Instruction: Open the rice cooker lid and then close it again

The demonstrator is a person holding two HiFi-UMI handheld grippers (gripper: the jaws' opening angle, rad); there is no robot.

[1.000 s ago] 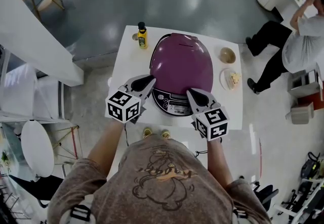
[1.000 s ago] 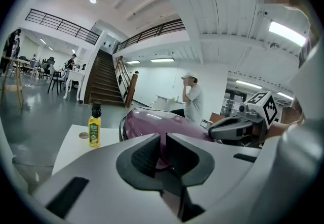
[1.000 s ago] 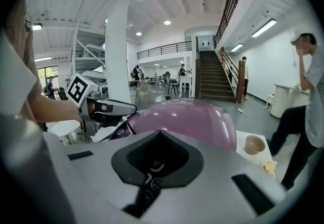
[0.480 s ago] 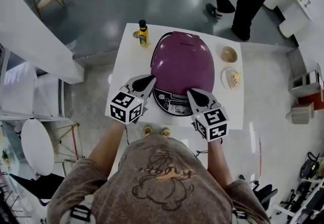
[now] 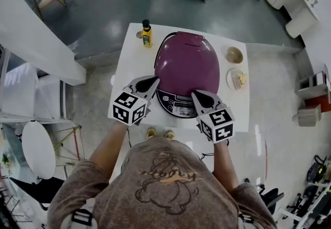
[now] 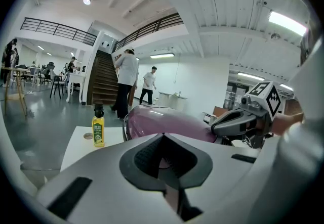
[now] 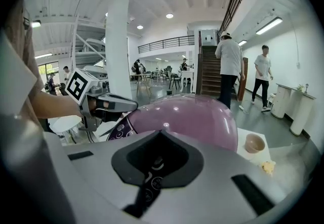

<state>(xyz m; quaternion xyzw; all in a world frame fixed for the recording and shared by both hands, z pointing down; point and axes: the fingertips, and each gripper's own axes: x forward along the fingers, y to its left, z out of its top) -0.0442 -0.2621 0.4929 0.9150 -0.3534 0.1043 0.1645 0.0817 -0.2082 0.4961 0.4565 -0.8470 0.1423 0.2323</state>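
The purple rice cooker [image 5: 186, 65] sits lid-down in the middle of the white table [image 5: 129, 62]. A yellow bottle [image 5: 147, 35] stands off its far left side, and a bowl [image 5: 233, 56] and a plate of food [image 5: 238, 79] lie to its right. The left gripper [image 5: 154, 81] and right gripper [image 5: 195, 94] are both clenched on nothing and flank the front control panel [image 5: 178, 104].

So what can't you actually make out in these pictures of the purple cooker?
- Under the purple lid: closed, so the inside is hidden in every view.
- Control panel lettering: too small in the head view; in the right gripper view the jaws cover most of it.
- The food on the plate: too small in the head view to identify.
- Yellow bottle label: too small in the head and left gripper views.
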